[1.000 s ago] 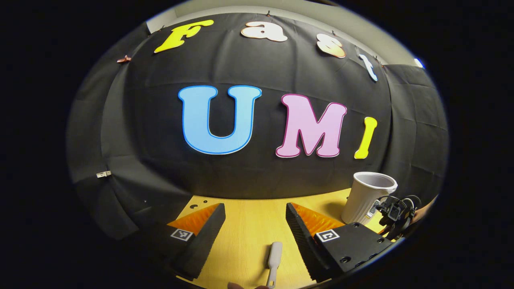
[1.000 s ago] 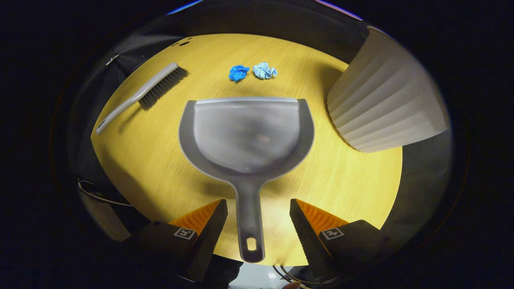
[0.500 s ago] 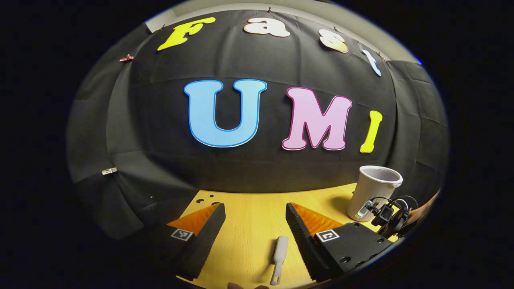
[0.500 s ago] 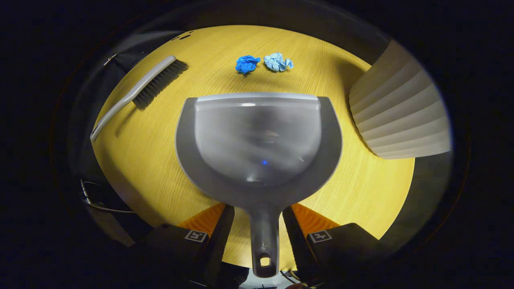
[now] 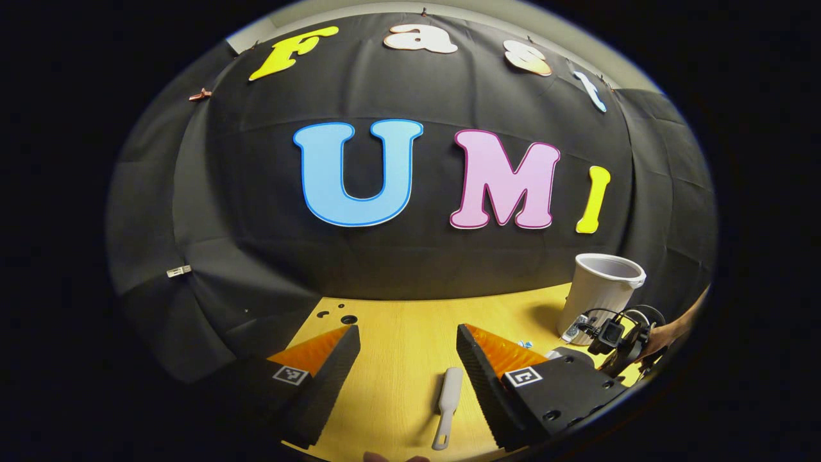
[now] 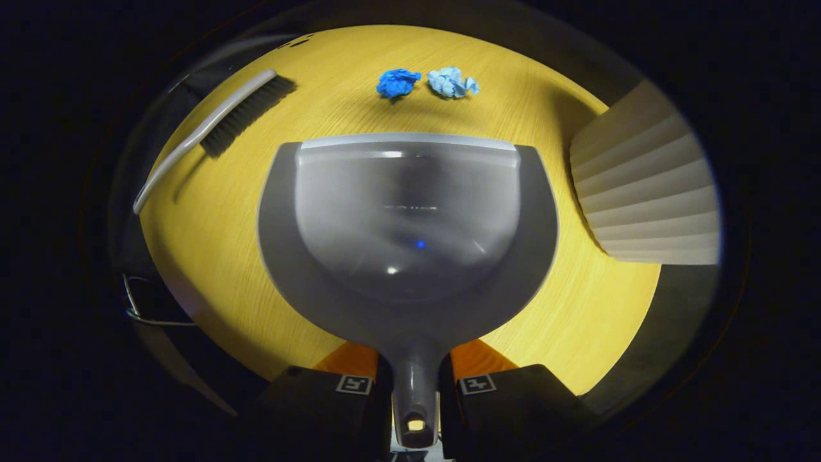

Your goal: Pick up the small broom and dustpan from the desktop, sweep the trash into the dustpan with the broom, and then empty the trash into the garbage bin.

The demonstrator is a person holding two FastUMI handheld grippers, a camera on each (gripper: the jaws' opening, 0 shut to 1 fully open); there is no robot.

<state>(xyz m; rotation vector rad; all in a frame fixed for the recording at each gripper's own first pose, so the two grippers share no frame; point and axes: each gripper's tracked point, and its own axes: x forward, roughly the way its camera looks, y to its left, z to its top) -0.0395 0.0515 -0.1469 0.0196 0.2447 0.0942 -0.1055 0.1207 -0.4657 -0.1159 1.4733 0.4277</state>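
With the right gripper pinching the dustpan handle, we keep the left gripper spread and centre it over the broom handle on the bench.

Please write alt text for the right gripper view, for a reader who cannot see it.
The right gripper is shut on the handle of a grey dustpan lying on a yellow table. Beyond it lie two blue paper balls, with a broom at left.

Each gripper, left gripper and right gripper, has two wedge-shaped fingers with ribbed inner faces, mounted on blocky housings bearing square fiducial markers and recessed screw holes, with looped cables at the far unit.
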